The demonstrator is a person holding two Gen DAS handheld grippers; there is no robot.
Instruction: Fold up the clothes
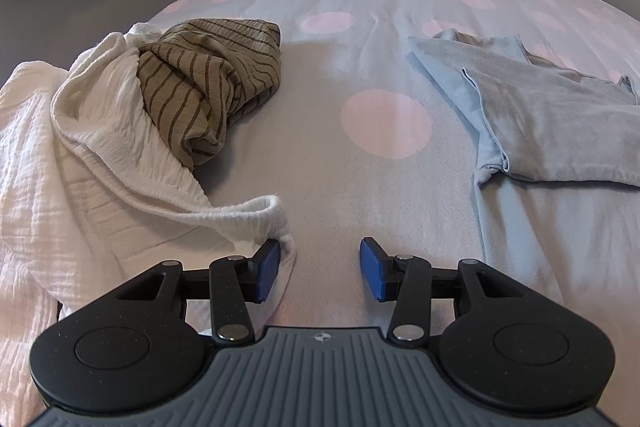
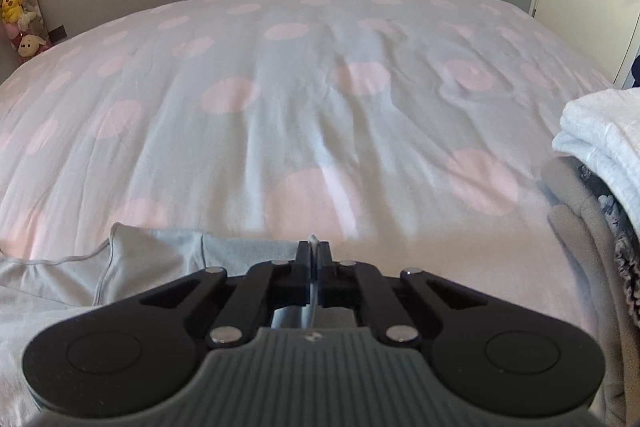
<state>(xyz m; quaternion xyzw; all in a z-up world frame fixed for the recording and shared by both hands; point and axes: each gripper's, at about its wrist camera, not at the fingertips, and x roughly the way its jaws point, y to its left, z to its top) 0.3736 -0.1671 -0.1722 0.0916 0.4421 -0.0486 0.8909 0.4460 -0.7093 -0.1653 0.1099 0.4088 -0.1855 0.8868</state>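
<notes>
Two grippers over bed [image 1: 400, 187]. Left gripper [image 1: 320, 269]: jaws apart, empty; white garment [image 1: 100, 163] touches its left pad. Right gripper [image 2: 315, 255]: clamped on light-blue garment [image 2: 160, 255], trailing to its left.

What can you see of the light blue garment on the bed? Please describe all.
The light blue garment looks like soft knit with a thin stitched hem. It lies partly folded on the dotted bedsheet, one layer turned over another. The right gripper is shut on its edge, a small piece showing between the fingers. The left gripper is open, apart from it.
</notes>
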